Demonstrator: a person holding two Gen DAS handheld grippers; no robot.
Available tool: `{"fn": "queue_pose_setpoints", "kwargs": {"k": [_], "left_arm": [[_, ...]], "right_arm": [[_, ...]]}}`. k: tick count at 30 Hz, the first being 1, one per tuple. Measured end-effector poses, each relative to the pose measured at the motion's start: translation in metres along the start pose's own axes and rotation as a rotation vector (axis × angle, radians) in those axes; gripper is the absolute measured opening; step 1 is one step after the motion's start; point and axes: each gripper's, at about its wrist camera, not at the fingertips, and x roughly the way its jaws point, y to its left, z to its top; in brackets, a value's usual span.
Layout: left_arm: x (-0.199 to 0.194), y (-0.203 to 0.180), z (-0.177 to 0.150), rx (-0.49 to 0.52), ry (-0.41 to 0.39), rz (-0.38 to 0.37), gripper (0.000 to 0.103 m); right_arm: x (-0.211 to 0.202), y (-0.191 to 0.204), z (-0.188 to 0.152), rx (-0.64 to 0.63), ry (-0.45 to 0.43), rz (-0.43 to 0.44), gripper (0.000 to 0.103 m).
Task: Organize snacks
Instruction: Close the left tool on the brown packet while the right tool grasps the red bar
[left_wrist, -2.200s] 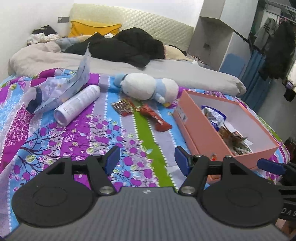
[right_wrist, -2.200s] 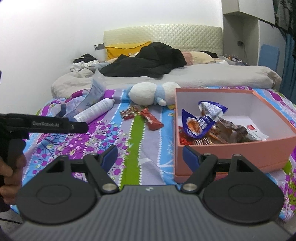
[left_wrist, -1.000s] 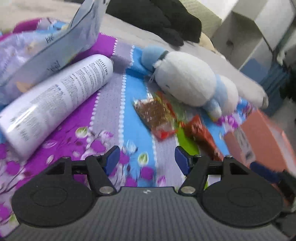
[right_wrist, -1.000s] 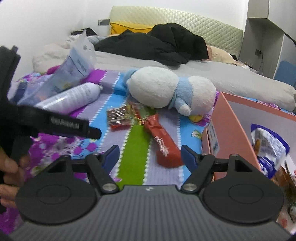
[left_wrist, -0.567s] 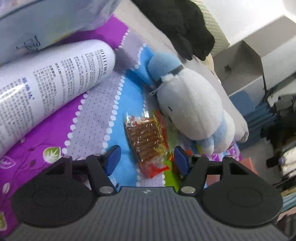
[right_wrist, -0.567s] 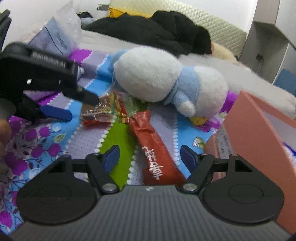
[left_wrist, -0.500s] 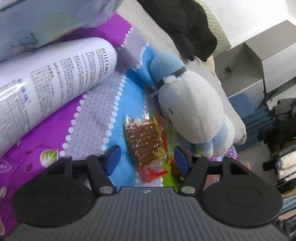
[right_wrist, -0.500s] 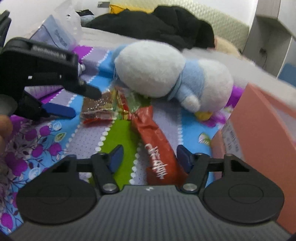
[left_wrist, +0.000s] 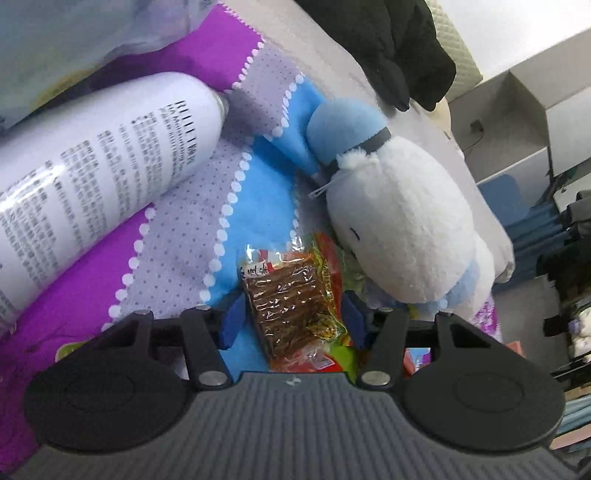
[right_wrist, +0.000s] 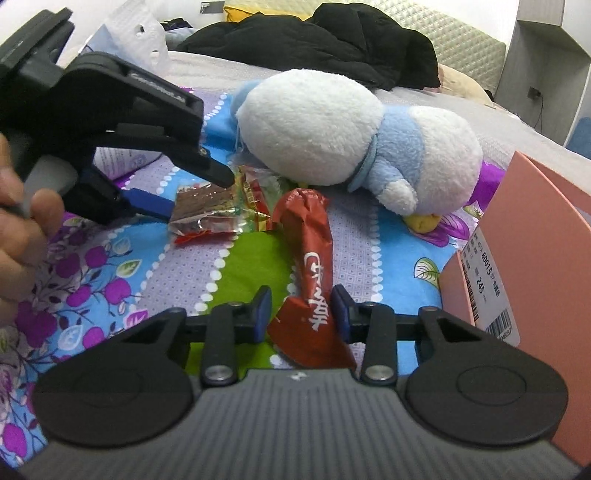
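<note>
A clear packet of brown snack sticks (left_wrist: 291, 295) lies on the patterned bedspread. My left gripper (left_wrist: 291, 319) is open with one finger on each side of the packet. It also shows in the right wrist view (right_wrist: 207, 206), with the left gripper (right_wrist: 188, 192) around it. A red snack bar wrapper (right_wrist: 312, 266) lies just right of the packet. My right gripper (right_wrist: 301, 314) is partly closed around the near end of the red wrapper, with small gaps on both sides.
A white and blue plush toy (right_wrist: 347, 136) lies just behind the snacks. A white tube (left_wrist: 88, 184) lies to the left. The pink box's corner (right_wrist: 524, 236) stands at the right. Black clothes (right_wrist: 314, 40) lie on the bed behind.
Both grippers moved forward and down to the snacks. The left gripper now straddles the brown packet. The right gripper's fingers narrowed around the red wrapper.
</note>
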Motion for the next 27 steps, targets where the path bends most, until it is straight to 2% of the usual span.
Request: {"fn": "queue_pose_setpoints", "kwargs": {"k": [1, 4, 6, 7, 10, 19, 23, 27], "left_arm": [[0.000, -0.002, -0.001, 0.011, -0.005, 0.024, 0.046], [-0.002, -0.005, -0.005, 0.041, -0.027, 0.057, 0.036], [-0.005, -0.005, -0.011, 0.053, -0.052, 0.058, 0.032], [-0.007, -0.004, -0.012, 0.051, -0.057, 0.056, 0.025], [-0.015, -0.003, -0.015, 0.019, -0.061, 0.021, 0.019], [-0.057, -0.012, -0.051, -0.007, -0.092, -0.042, 0.011], [-0.086, -0.012, -0.076, -0.013, -0.110, -0.045, 0.009], [-0.122, -0.002, -0.107, -0.063, -0.133, -0.049, 0.008]], "right_arm": [[0.000, 0.000, 0.000, 0.000, 0.000, 0.000, 0.039], [-0.002, -0.001, 0.001, 0.000, 0.008, 0.006, 0.036], [-0.006, -0.002, 0.002, 0.008, 0.019, 0.010, 0.033], [-0.007, -0.004, 0.003, 0.018, 0.024, 0.015, 0.032], [-0.015, -0.007, 0.002, 0.031, 0.026, 0.016, 0.028], [-0.059, -0.004, -0.013, 0.030, 0.020, 0.024, 0.025], [-0.081, -0.006, -0.028, 0.044, 0.025, 0.028, 0.025], [-0.109, -0.004, -0.045, 0.045, 0.038, 0.040, 0.025]]}}
